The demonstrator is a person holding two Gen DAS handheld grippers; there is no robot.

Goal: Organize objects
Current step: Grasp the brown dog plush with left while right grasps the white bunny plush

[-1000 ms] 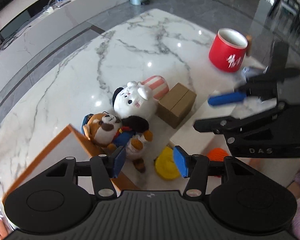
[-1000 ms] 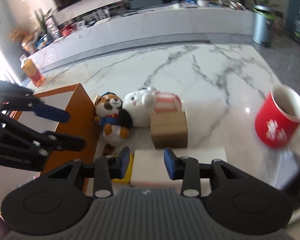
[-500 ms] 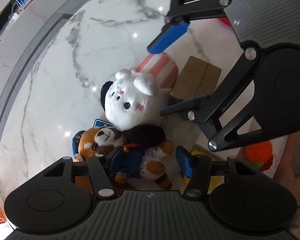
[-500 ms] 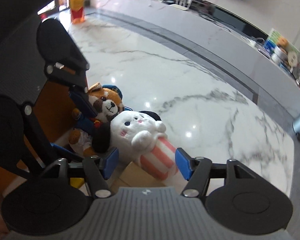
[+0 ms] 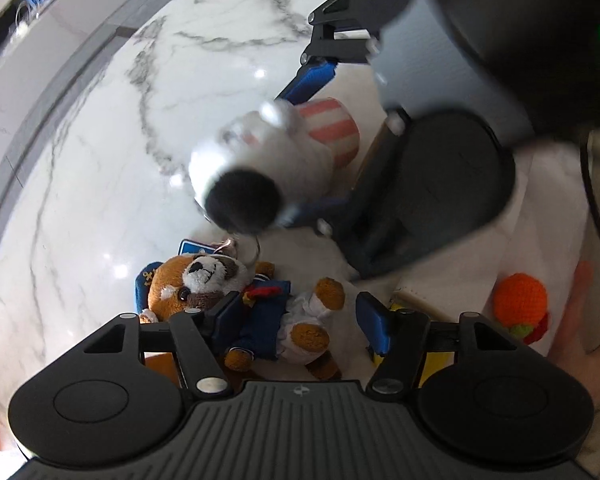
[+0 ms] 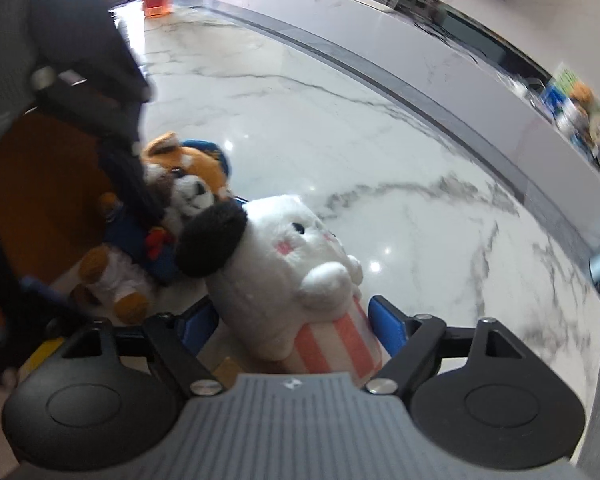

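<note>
A white plush with a black ear and a pink-striped base (image 6: 284, 280) sits between the fingers of my right gripper (image 6: 296, 326); the pads stand close beside its striped base and it looks lifted and tilted. It also shows blurred in the left wrist view (image 5: 276, 160). A brown raccoon plush in a blue sailor suit (image 5: 244, 300) lies on the marble table (image 5: 100, 128). My left gripper (image 5: 300, 320) is open and straddles its body. The raccoon also shows in the right wrist view (image 6: 160, 232).
An orange box (image 6: 40, 184) stands left of the raccoon. An orange knitted toy (image 5: 520, 300) and a yellow item (image 5: 428, 364) lie by a white box (image 5: 452, 280). A brown carton edge (image 6: 228, 372) shows under the right gripper. A counter runs beyond the table.
My right gripper has closed in on the white plush and raised it off the table. My left gripper has dropped lower over the raccoon plush, still open.
</note>
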